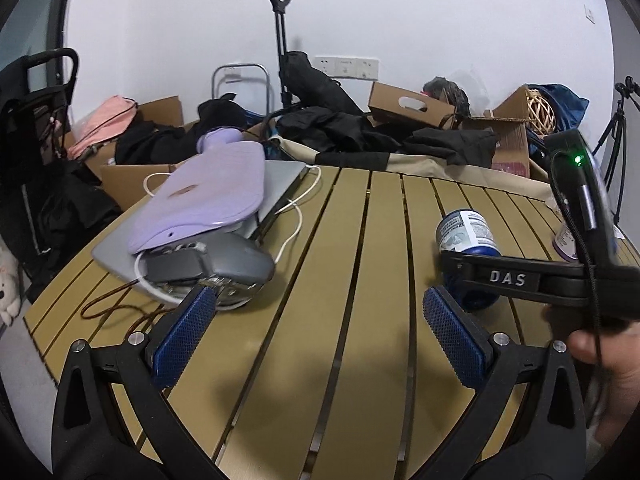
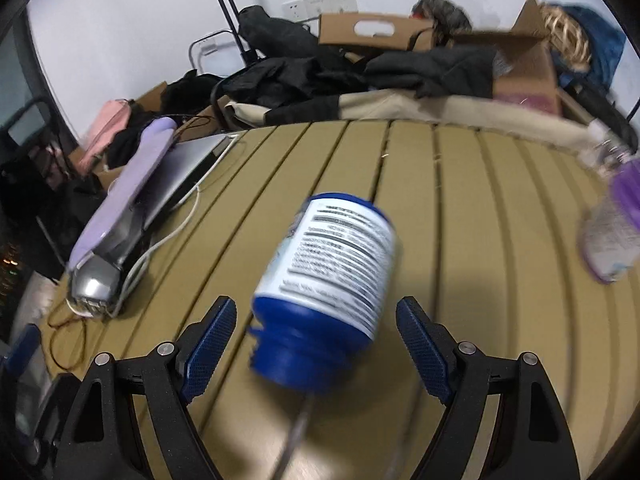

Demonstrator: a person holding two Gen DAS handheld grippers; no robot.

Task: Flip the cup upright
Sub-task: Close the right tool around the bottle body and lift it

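The cup is a blue container with a white printed label [image 2: 332, 276], blurred and tilted, its blue threaded neck pointing down toward the camera. It sits between the wide-apart fingers of my right gripper [image 2: 316, 344], which is open; I cannot tell whether it touches a pad. In the left wrist view the same container [image 1: 468, 236] stands on the slatted table [image 1: 340, 280] behind the right gripper's black body [image 1: 520, 280]. My left gripper [image 1: 316, 328] is open and empty over the table's middle.
A purple pad [image 1: 200, 200] lies on a grey laptop [image 1: 280, 176] with a grey device [image 1: 224, 268] and white cable at the table's left. A purple-labelled bottle [image 2: 616, 232] stands at the right. Boxes and dark clothes pile up behind the table.
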